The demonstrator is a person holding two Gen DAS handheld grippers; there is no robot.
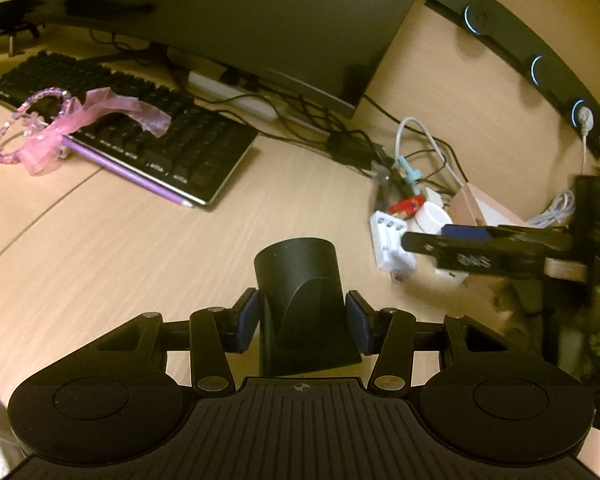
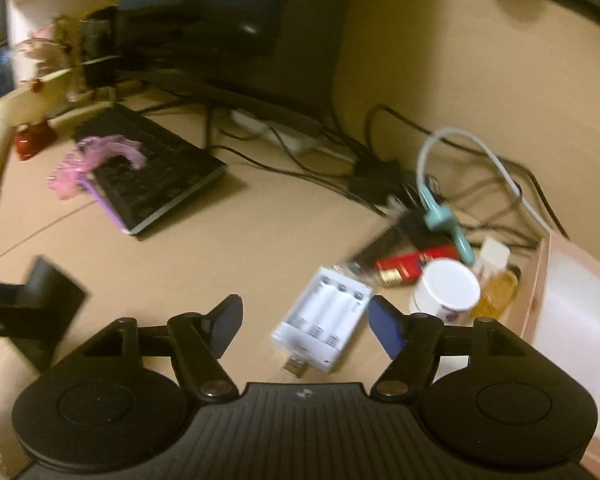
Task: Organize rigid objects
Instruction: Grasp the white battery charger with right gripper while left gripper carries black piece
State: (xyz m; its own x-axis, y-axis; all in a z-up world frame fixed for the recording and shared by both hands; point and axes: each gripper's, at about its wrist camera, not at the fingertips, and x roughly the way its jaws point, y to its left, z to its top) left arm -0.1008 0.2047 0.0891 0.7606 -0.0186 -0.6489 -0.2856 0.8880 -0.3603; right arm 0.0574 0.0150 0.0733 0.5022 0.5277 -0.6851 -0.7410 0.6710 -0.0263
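My left gripper [image 1: 302, 318] is shut on a black cylindrical holder with a wedge base [image 1: 300, 292], held over the wooden desk [image 1: 140, 240]. My right gripper [image 2: 306, 326] is open and empty, its jaws wide apart, hovering over a white battery charger [image 2: 324, 316] with a USB plug. The charger also shows in the left wrist view [image 1: 390, 240], partly behind the right gripper [image 1: 480, 246]. Beside the charger lie a white round jar [image 2: 446, 286], a red box [image 2: 410, 266], a small amber bottle [image 2: 496, 294] and a teal clip [image 2: 448, 224]. The black holder [image 2: 44, 304] shows at the far left.
A black keyboard [image 1: 140, 132] with a pink beaded ribbon hoop [image 1: 48, 124] lies at the back left. A monitor [image 1: 260, 20] stands behind it, with tangled cables [image 1: 340, 136] and a white cable [image 2: 480, 160]. A pink box [image 2: 580, 320] stands at the right.
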